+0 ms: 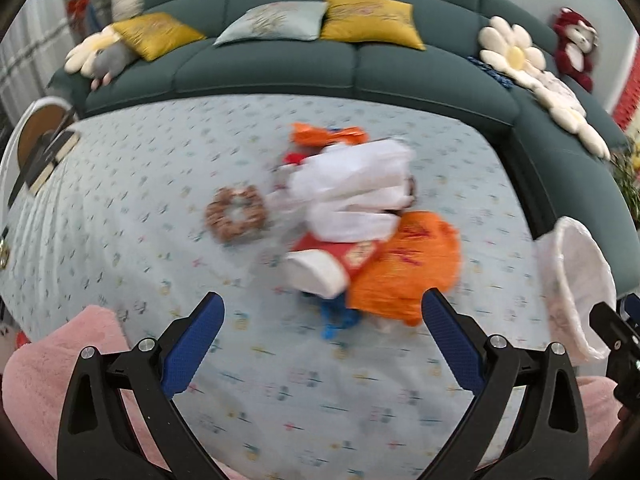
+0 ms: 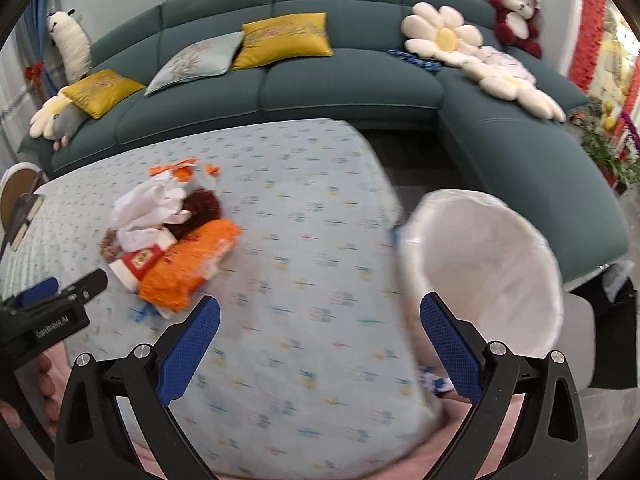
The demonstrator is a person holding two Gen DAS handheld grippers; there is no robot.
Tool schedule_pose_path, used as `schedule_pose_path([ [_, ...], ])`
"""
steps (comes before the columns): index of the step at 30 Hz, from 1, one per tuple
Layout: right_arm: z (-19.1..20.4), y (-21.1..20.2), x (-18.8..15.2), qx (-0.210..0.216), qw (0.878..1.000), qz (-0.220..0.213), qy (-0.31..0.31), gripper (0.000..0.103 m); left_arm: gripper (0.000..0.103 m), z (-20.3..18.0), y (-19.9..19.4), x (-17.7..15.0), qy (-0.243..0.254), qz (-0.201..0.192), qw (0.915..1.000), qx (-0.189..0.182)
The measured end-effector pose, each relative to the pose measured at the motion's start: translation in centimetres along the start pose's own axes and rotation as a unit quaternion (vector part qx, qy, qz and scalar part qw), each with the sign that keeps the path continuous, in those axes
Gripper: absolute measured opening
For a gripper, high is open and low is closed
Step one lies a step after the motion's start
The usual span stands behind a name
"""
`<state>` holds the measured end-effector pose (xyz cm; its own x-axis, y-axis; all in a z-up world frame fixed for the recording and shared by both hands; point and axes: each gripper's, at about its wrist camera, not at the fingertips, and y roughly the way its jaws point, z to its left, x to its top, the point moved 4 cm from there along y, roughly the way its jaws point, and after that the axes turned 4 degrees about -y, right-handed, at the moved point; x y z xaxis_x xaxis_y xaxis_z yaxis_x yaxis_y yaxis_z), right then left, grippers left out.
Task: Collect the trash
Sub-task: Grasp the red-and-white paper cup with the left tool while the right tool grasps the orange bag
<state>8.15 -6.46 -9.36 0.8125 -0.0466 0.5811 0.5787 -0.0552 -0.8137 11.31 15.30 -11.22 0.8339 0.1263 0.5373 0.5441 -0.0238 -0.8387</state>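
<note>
A pile of trash lies on the patterned table [image 1: 120, 200]: white crumpled paper [image 1: 352, 184], an orange bag [image 1: 404, 268], a red and white packet [image 1: 336, 256], an orange wrapper [image 1: 328, 136], a blue scrap [image 1: 336, 316] and a brown ring [image 1: 236, 214]. My left gripper [image 1: 324, 344] is open and empty just short of the pile. The pile also shows in the right wrist view [image 2: 172, 232]. My right gripper [image 2: 320, 344] is open and empty, over the table's right part, next to a bin lined with a white bag [image 2: 488, 264].
A dark green sofa [image 2: 352, 80] with yellow and grey cushions and flower pillows wraps the far and right sides. A pink fluffy cover [image 1: 52, 368] lies at the table's near edge. A book and round tray [image 1: 44, 144] sit at the far left.
</note>
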Motion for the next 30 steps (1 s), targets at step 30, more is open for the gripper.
schedule_pose_path([
  [30, 8.0, 10.5, 0.9, 0.136, 0.986, 0.085, 0.037, 0.067, 0.061, -1.2, 8.4, 0.7, 0.089, 0.057, 0.9924, -0.064],
])
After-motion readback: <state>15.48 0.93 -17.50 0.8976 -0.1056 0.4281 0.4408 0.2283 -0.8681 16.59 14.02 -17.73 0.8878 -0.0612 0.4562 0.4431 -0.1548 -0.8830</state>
